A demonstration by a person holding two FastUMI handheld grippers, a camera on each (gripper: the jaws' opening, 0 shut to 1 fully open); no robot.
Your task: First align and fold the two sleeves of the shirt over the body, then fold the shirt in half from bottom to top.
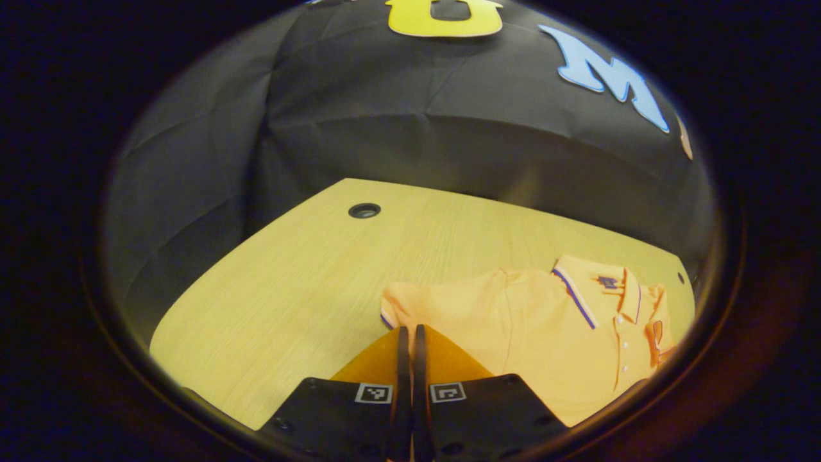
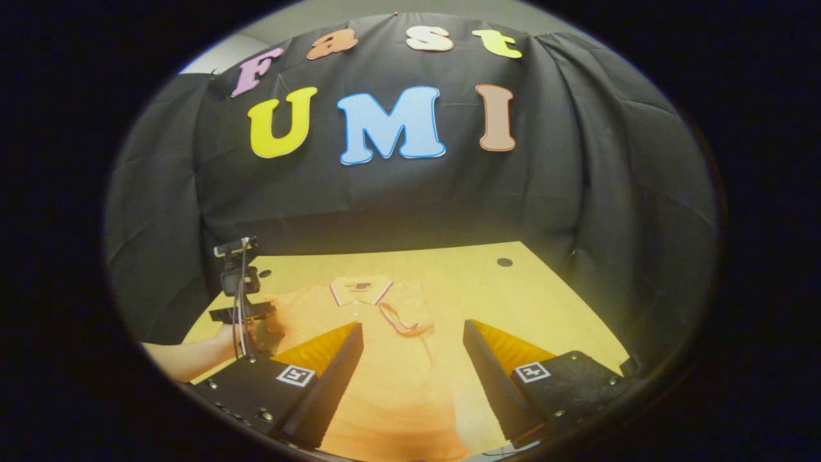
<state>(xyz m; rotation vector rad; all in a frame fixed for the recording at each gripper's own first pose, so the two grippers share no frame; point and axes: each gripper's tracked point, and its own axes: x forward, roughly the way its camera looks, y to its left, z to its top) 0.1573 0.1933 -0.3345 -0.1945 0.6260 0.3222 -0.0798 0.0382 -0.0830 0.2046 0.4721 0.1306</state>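
Note:
An orange polo shirt (image 1: 545,333) with a striped collar (image 1: 596,285) lies flat on the wooden table (image 1: 288,276). My left gripper (image 1: 410,330) is shut, and its tips pinch the near edge of the shirt's spread-out sleeve (image 1: 410,308). In the right gripper view the shirt (image 2: 385,372) lies collar (image 2: 360,289) away from me. One sleeve (image 2: 404,321) is folded across the chest. My right gripper (image 2: 412,326) hangs open above the shirt's middle, holding nothing. The left gripper (image 2: 240,301), held by a hand (image 2: 192,359), sits at the shirt's far left sleeve.
A round cable hole (image 1: 364,210) is set in the tabletop toward the back, and a smaller hole (image 1: 681,277) lies beyond the collar. The black cloth wall (image 2: 410,205) stands close behind the table (image 2: 513,301). Bare wood stretches left of the shirt in the left gripper view.

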